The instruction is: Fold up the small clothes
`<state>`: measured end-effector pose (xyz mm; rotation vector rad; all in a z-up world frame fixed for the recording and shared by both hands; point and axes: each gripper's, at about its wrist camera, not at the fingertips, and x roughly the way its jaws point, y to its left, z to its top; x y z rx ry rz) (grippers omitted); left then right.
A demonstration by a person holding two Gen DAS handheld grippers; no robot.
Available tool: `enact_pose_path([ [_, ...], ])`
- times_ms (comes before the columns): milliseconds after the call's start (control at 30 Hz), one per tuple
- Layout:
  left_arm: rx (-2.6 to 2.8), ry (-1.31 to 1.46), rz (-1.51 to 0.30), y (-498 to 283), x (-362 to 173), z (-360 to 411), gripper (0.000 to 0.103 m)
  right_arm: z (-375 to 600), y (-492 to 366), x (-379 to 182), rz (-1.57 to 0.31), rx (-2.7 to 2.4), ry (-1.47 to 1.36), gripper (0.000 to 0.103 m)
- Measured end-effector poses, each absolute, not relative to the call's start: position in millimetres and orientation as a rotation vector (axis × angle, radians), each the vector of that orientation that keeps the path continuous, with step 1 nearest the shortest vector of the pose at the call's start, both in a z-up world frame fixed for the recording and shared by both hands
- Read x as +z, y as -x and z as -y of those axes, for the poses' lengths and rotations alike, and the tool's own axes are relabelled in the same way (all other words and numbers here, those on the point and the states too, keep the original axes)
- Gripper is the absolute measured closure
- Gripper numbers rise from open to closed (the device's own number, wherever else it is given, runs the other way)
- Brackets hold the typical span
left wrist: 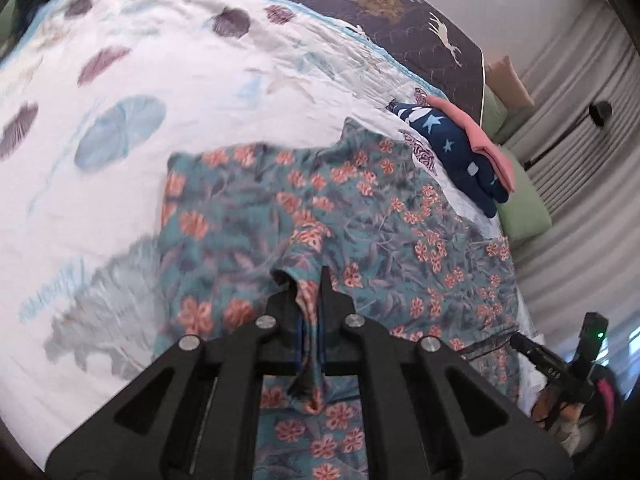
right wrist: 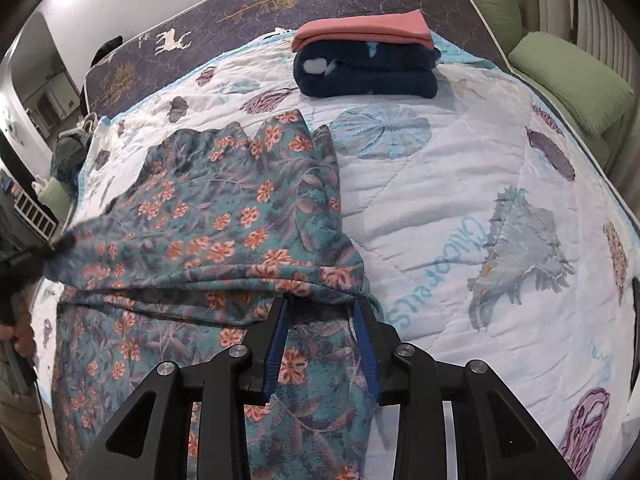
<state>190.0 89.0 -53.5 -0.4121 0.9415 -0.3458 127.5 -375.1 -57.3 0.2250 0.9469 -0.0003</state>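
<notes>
Left hand-held gripper [left wrist: 310,280]: fingers pinched tight on a bunched fold of the floral garment [left wrist: 320,216], lower centre of its frame. Right hand-held gripper [right wrist: 322,304]: fingers spread apart, straddling a raised hem of the same garment; a firm hold is not evident.

The garment lies partly doubled over on the quilted bed [right wrist: 460,184]. Judged thin, light and limp; it will sag and slide, so it is best taken at hem corners.

Count: one floral garment; two folded pieces stacked in the upper frame, one navy star-print item [right wrist: 366,72] under one pink item [right wrist: 362,30].
</notes>
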Motion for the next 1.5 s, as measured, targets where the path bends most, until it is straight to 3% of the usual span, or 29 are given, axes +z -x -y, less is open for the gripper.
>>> enact_pose_path([
  [300, -0.338, 0.347, -0.825, -184, 15, -97, 0.097, 372, -122, -40, -0.902, 0.019, -0.210, 0.069],
  [433, -0.294, 0.261, -0.947, -196, -12, -100, 0.096, 368, -123, -39, -0.903, 0.023, -0.179, 0.062],
  [600, -0.219, 0.285, -1.069, -191, -62, -114, 0.086, 364, -123, -52, -0.951, 0.039, -0.180, 0.062],
  [733, -0.207, 0.316, -1.037, -183, -57, -124, 0.084, 359, -120, -45, -0.931, 0.059, -0.159, 0.062],
  [800, -0.178, 0.289, -1.011, -178, -49, -124, 0.074, 355, -121, -41, -0.918, 0.049, -0.120, 0.061],
  [900, -0.173, 0.267, -0.978, -169, -43, -124, 0.067, 352, -128, -47, -0.943, 0.049, -0.090, 0.055],
  [1033, -0.173, 0.247, -0.966, -153, -48, -125, 0.056, 359, -140, -67, -0.993, 0.028, -0.154, 0.055],
  [1067, -0.154, 0.233, -0.975, -151, -52, -126, 0.056, 361, -141, -70, -0.987, 0.010, -0.154, 0.060],
  [1100, -0.128, 0.222, -0.987, -150, -57, -128, 0.056, 363, -140, -70, -0.974, -0.029, -0.139, 0.072],
  [1133, -0.104, 0.224, -0.998, -149, -63, -132, 0.056, 369, -137, -68, -0.953, -0.106, -0.121, 0.091],
  [1267, -0.076, 0.328, -1.001, -136, -69, -150, 0.056, 405, -125, -71, -0.961, -0.092, -0.352, 0.089],
  [1500, -0.364, 0.248, -0.906, -110, -26, -72, 0.056, 367, -104, -41, -0.886, 0.006, -0.210, 0.085],
])
